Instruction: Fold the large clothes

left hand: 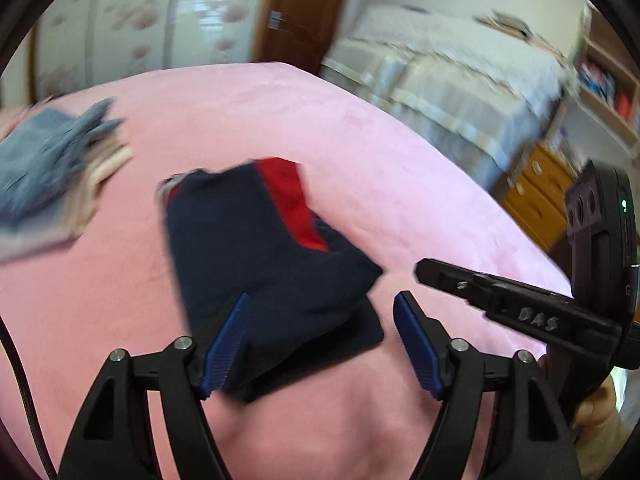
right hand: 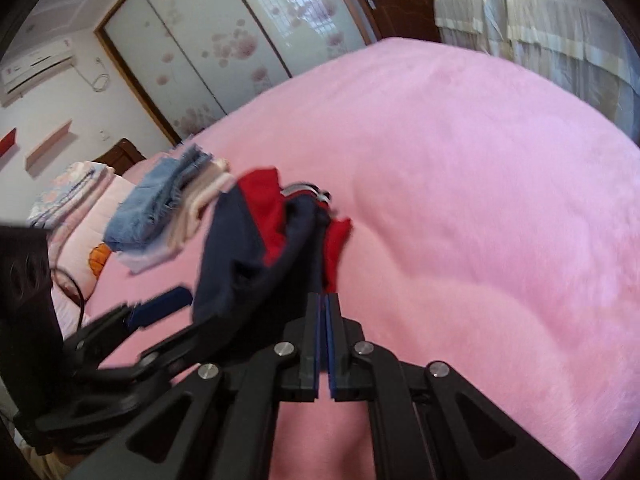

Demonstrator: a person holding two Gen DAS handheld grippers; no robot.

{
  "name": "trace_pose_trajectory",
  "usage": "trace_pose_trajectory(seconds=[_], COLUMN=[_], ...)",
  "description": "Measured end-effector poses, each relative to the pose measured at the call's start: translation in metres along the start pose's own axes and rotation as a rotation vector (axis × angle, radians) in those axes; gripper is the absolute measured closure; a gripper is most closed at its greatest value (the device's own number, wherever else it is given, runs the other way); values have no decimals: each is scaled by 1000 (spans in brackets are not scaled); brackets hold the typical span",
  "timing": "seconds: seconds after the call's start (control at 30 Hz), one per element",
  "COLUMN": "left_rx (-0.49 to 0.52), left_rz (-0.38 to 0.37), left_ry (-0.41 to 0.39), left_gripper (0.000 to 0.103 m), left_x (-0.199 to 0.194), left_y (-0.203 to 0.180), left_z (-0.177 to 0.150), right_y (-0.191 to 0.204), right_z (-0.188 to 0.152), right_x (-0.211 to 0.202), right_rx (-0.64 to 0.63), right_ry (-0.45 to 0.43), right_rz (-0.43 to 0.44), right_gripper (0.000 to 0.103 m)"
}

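A navy and red garment (left hand: 260,256) lies folded in a rough bundle on the pink bedspread (left hand: 360,152). My left gripper (left hand: 322,340) is open, its blue pads on either side of the garment's near edge, left pad (left hand: 226,344) over the cloth. My right gripper (right hand: 323,316) has its jaws together just behind the garment (right hand: 256,256); whether cloth is pinched between them I cannot tell. The right gripper also shows at the right of the left wrist view (left hand: 500,296), and the left gripper at the left of the right wrist view (right hand: 160,312).
A stack of folded clothes, blue denim on top (left hand: 44,160), sits on the bed to the left; it also shows in the right wrist view (right hand: 160,200). Folded bedding (right hand: 72,192) lies beyond. A second bed (left hand: 460,80) and shelves (left hand: 608,92) stand to the right.
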State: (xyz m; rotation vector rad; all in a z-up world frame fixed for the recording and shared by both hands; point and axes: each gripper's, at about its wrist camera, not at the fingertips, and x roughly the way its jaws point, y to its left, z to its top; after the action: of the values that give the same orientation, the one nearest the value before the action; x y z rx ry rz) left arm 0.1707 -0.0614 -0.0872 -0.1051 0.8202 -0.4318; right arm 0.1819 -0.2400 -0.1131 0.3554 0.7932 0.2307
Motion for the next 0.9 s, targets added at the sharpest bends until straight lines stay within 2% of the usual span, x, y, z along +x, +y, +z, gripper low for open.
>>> trace_pose_trajectory(seconds=[0.07, 0.13, 0.17, 0.27, 0.4, 0.43, 0.47, 0.6, 0.7, 0.77, 0.9], left_rx=[-66, -132, -168, -231, -236, -231, -220, -185, -147, -116, -83], left_rz=[60, 88, 99, 116, 134, 134, 135, 145, 145, 146, 146], left_ry=[6, 22, 40, 79, 86, 86, 86, 93, 99, 117, 142], left_gripper=[30, 30, 30, 30, 30, 30, 30, 30, 30, 30, 30], left_x=[-7, -6, -4, 4, 16, 20, 24, 45, 54, 63, 79], left_y=[19, 39, 50, 67, 75, 75, 74, 64, 53, 47, 42], left_z=[-4, -7, -10, -15, -16, -15, -13, -1, 2, -1, -16], right_y=[7, 14, 18, 33, 47, 51, 54, 51, 26, 11, -22], right_z=[5, 8, 10, 14, 13, 12, 11, 6, 3, -4, -34], right_x=[-5, -8, -8, -2, 16, 23, 31, 46, 38, 30, 46], right_rx=[-11, -18, -24, -63, -137, -162, -188, -240, -118, -49, 102], right_ry=[-4, -17, -20, -8, 16, 31, 48, 89, 90, 77, 135], right_rz=[29, 61, 70, 71, 32, 12, -7, -64, -17, -16, -20], right_gripper=[70, 62, 62, 62, 63, 67, 82, 92, 94, 95, 95])
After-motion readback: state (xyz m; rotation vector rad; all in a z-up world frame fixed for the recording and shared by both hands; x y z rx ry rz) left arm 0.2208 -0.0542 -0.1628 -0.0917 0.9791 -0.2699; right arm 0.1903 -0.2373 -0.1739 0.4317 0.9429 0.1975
